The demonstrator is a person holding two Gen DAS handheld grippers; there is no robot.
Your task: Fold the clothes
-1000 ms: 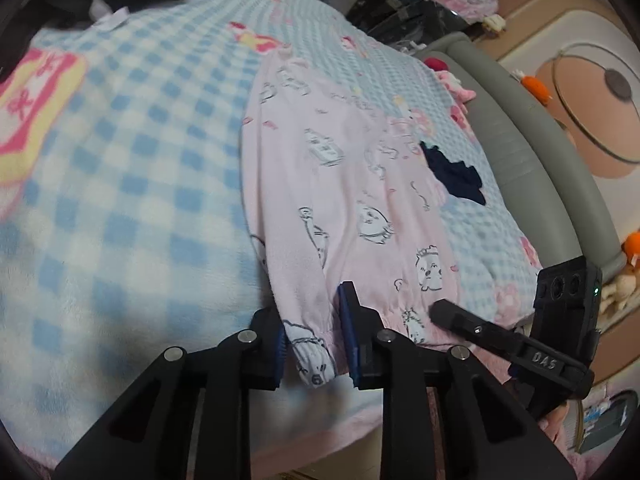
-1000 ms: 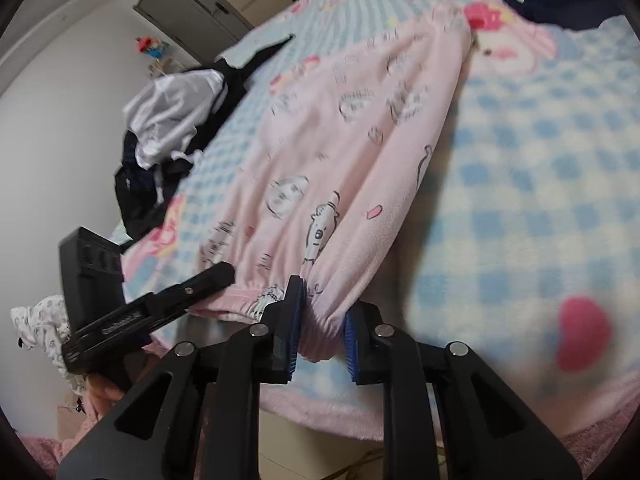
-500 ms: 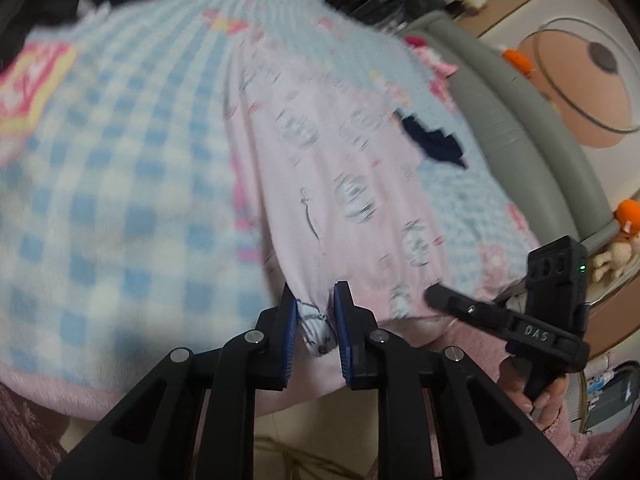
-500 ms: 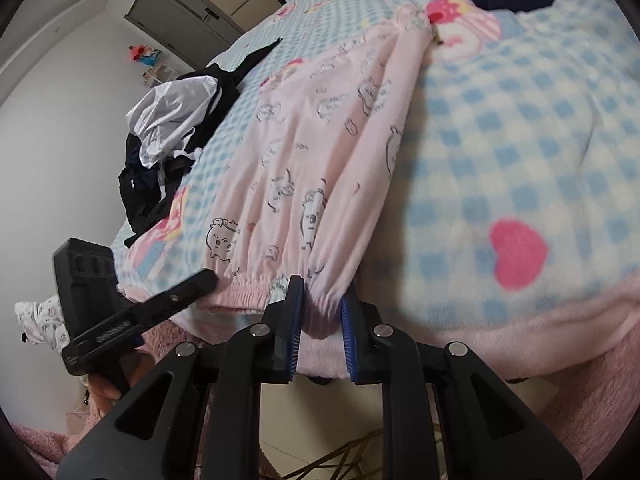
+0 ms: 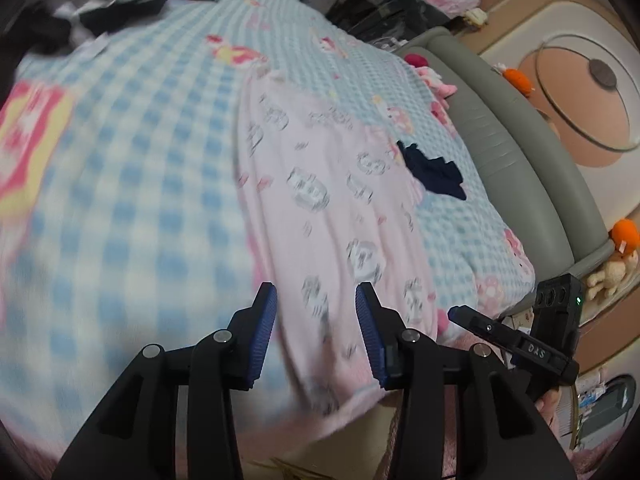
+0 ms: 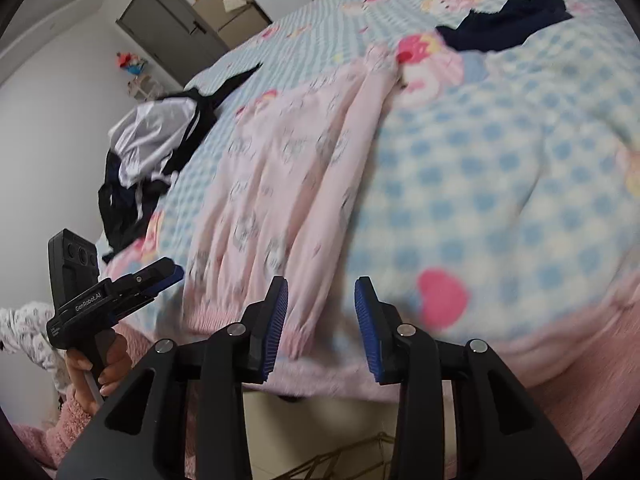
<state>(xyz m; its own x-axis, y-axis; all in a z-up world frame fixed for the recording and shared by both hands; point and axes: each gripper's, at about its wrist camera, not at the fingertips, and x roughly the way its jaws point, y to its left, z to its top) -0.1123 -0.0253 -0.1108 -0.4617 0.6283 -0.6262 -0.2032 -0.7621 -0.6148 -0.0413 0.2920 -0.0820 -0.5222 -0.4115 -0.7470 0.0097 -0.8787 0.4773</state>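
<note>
The pink pajama garment lies stretched along the bed, on top of the blue and white checkered blanket, with its hem at the near edge of the bed and hanging a little over it. Its print of small cartoon figures looks blurred in both views.

The left gripper is wide open, and its blue-padded fingers stand on both sides of the hem without pressing the cloth. The right gripper is open in the same way, just above the other corner of the hem, and it holds nothing. A hand in a fluffy pink sleeve holds the handle of the left gripper.

A small dark blue cloth lies on the blanket just beside the far part of the pink garment. A heap of black and white clothes lies further away, at the other side of the bed. A grey padded bed frame runs along one side.
</note>
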